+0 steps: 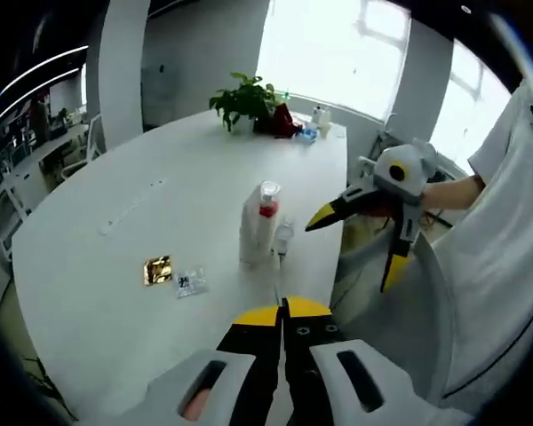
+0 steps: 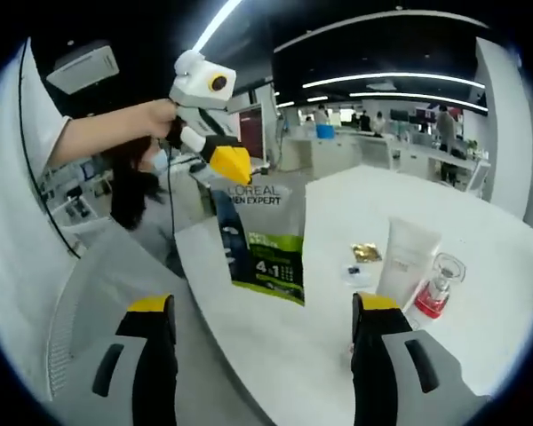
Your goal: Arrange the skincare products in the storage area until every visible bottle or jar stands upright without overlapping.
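A grey and green L'Oreal Men Expert pouch (image 2: 268, 238) hangs over the table's near edge, with my left gripper (image 2: 231, 164) shut on its top edge. In the left gripper view my left gripper's (image 1: 282, 312) yellow tips are pressed together. A white tube (image 1: 251, 228) (image 2: 407, 257) stands on the white table (image 1: 160, 160), with a clear bottle of red liquid (image 1: 268, 201) (image 2: 438, 286) and a small clear bottle (image 1: 284, 236) close beside it. My right gripper (image 2: 265, 306) (image 1: 356, 243) is wide open and holds nothing; it sits right of the bottles, off the table edge.
A gold sachet (image 1: 157, 270) (image 2: 366, 252) and a small clear sachet (image 1: 191, 283) lie flat left of the tube. A potted plant (image 1: 244, 100) and a few small items (image 1: 313, 124) stand at the table's far end. A grey chair (image 2: 98, 284) is by the near edge.
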{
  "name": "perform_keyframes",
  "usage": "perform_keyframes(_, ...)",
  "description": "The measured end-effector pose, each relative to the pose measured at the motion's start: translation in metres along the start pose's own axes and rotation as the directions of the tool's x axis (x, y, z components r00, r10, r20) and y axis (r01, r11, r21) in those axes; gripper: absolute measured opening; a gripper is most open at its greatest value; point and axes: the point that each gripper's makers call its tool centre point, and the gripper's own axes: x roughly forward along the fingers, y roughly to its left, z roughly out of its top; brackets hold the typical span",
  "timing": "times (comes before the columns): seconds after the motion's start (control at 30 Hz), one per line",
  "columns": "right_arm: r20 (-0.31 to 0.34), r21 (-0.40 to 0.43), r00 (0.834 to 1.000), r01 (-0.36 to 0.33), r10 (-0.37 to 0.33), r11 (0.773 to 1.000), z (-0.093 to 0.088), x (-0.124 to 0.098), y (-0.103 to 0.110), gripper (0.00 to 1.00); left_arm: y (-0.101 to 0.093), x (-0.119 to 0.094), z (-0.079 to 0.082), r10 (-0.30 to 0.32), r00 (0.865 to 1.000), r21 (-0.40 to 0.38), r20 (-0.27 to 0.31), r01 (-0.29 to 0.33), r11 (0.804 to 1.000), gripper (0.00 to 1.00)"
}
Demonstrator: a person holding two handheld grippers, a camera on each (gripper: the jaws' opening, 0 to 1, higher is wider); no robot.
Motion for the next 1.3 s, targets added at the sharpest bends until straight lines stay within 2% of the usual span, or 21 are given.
perform_keyframes(0.3, 0.009, -0.025, 0.998, -0.066, 0.066, 0.998, 0.008, 0.010, 0.008, 0.71, -0.039, -0.005, 0.012, -0.059, 0.998, 0.030, 0.014, 0.058, 0.998, 0.03)
perform_keyframes(0.47, 0.012, -0.032, 0.995, -0.100, 0.100, 0.994, 0.010, 0.014, 0.010, 0.66, -0.050, -0.004, 0.020, -0.078, 0.997, 0.052, 0.018, 0.077, 0.996, 0.03)
perform_keyframes(0.63, 0.007, -0.040, 0.987, -0.157, 0.157, 0.987, 0.009, 0.017, 0.017, 0.50, -0.067, -0.005, 0.030, -0.134, 0.990, 0.069, 0.045, 0.131, 0.989, 0.03)
perform_keyframes(0.73, 0.003, -0.041, 0.984, -0.178, 0.178, 0.983, 0.007, 0.019, 0.020, 0.45, -0.075, -0.007, 0.037, -0.168, 0.983, 0.071, 0.072, 0.162, 0.984, 0.03)
perform_keyframes(0.9, 0.027, -0.053, 0.979, -0.202, 0.203, 0.978, 0.011, 0.017, 0.026, 0.34, -0.077, -0.010, 0.041, -0.199, 0.974, 0.065, 0.109, 0.192, 0.979, 0.03)
perform_keyframes(1.03, 0.046, -0.102, 0.977, -0.203, 0.209, 0.974, 0.015, 0.014, 0.029, 0.14, -0.078, -0.013, 0.044, -0.211, 0.968, 0.053, 0.134, 0.205, 0.977, 0.03)
perform_keyframes(1.17, 0.059, -0.098, 0.962, -0.260, 0.266, 0.961, 0.017, 0.010, 0.042, 0.03, -0.073, -0.016, 0.047, -0.215, 0.962, 0.017, 0.168, 0.215, 0.976, 0.04)
perform_keyframes(1.23, 0.064, -0.077, 0.956, -0.280, 0.285, 0.957, 0.017, 0.009, 0.047, 0.02, -0.073, -0.017, 0.047, -0.215, 0.961, 0.007, 0.174, 0.218, 0.976, 0.04)
perform_keyframes(1.3, 0.058, -0.012, 0.943, -0.326, 0.326, 0.945, 0.016, 0.006, 0.057, 0.02, -0.070, -0.017, 0.047, -0.212, 0.961, -0.002, 0.178, 0.215, 0.977, 0.04)
